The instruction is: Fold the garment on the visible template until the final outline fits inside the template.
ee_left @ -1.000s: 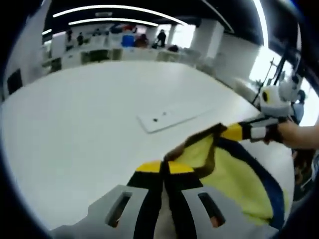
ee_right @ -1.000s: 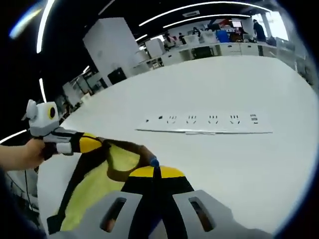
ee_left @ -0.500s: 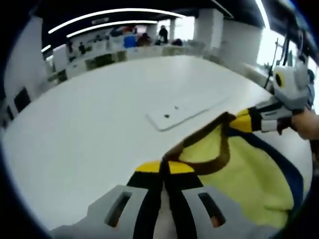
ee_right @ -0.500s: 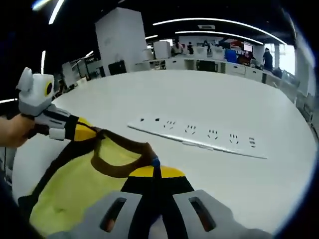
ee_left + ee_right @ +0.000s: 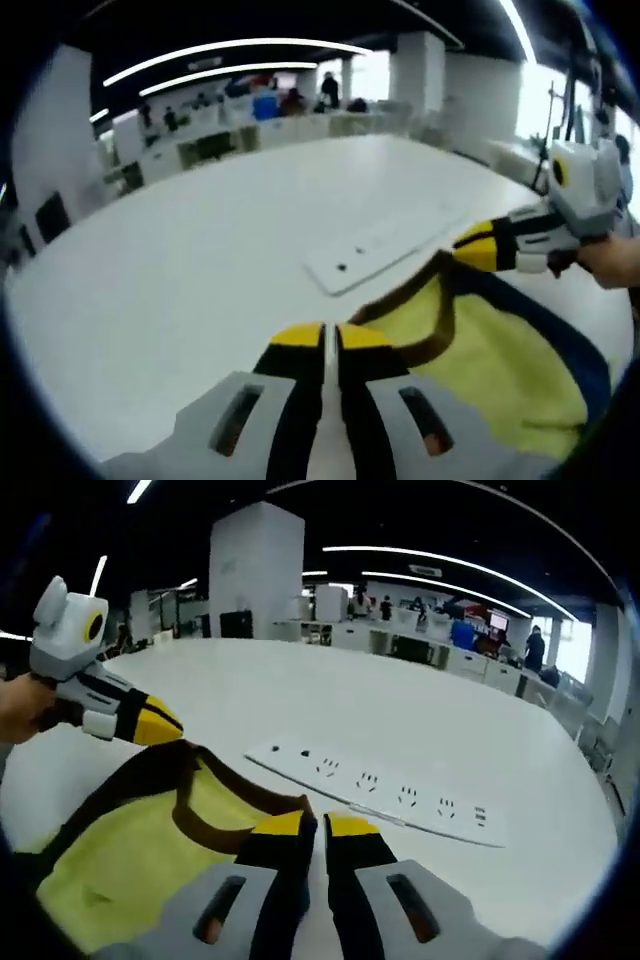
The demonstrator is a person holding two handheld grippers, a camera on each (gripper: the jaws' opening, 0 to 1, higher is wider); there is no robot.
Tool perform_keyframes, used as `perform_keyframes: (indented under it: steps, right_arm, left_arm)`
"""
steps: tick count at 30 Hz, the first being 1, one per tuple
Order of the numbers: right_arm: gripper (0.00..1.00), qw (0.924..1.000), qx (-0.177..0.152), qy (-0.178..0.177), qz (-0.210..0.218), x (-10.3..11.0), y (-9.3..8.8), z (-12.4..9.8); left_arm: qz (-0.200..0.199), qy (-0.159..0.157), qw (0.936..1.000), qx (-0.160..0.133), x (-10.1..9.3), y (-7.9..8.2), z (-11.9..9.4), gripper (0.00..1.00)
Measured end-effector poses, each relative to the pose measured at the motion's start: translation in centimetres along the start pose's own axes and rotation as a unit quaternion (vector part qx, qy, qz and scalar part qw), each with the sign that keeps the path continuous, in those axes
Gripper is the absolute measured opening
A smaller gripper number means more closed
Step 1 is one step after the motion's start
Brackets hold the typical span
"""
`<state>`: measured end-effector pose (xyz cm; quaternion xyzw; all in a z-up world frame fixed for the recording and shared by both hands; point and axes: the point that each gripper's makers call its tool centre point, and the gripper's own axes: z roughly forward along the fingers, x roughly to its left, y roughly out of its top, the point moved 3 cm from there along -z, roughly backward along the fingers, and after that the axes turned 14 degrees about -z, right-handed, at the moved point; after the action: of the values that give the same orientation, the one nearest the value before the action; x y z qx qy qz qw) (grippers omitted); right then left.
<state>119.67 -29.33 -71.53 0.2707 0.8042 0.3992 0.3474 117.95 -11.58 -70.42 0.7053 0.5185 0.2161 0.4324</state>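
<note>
Left gripper view looks along the left claw (image 5: 327,340), whose yellow-tipped jaws stand a narrow slit apart with nothing between them; the yellow garment (image 5: 490,350), with its brown neckband and dark blue edging, lies on the white bench (image 5: 200,250) just to the right of the jaw tips, its collar close beside them. Beyond the garment, the right claw (image 5: 468,246) comes in from the right with a person's hand (image 5: 608,262) behind it, its tips at the garment's far corner — whether it grips the cloth there I cannot tell. Ahead of the left claw, a white power strip (image 5: 385,250) lies flat on the bench. In the right gripper view, the right claw (image 5: 317,830) also shows a thin gap between its jaws, empty, with the garment (image 5: 130,850) spread to its left and the collar just beside the left jaw tip. The left claw (image 5: 158,728) enters from the left, its tip just above the garment's edge. The power strip (image 5: 380,792) lies just ahead of the right claw.
</note>
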Motion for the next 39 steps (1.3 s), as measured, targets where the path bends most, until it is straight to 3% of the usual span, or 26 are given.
perform_keyframes:
  steps: [6,16,21,26,39]
  right_arm:
    - [0.06,0.9988,-0.032,-0.012,-0.036,0.5,1.3,-1.3]
    - [0.05,0.9984,-0.038,0.012,-0.04,1.8,1.4,-1.1]
    - [0.05,0.9984,-0.024,0.027,-0.043,2.9,0.4,-0.6]
    - [0.05,0.9985,-0.016,0.033,-0.041,3.5,-0.1,-0.5]
    - [0.04,0.999,0.008,0.029,-0.033,3.2,-1.7,1.1]
  left_arm:
    - [0.006,0.001,0.9996,-0.028,-1.3,0.3,-1.7,0.0]
    - [0.012,-0.021,0.9994,-0.025,-2.2,-0.2,-1.3,0.04]
    - [0.027,-0.035,0.9989,-0.013,-3.1,-0.6,-0.7,0.03]
    - [0.024,-0.038,0.9989,0.009,-2.9,-1.7,0.2,0.04]
    - [0.032,-0.037,0.9986,0.021,-1.9,-1.8,2.1,0.01]
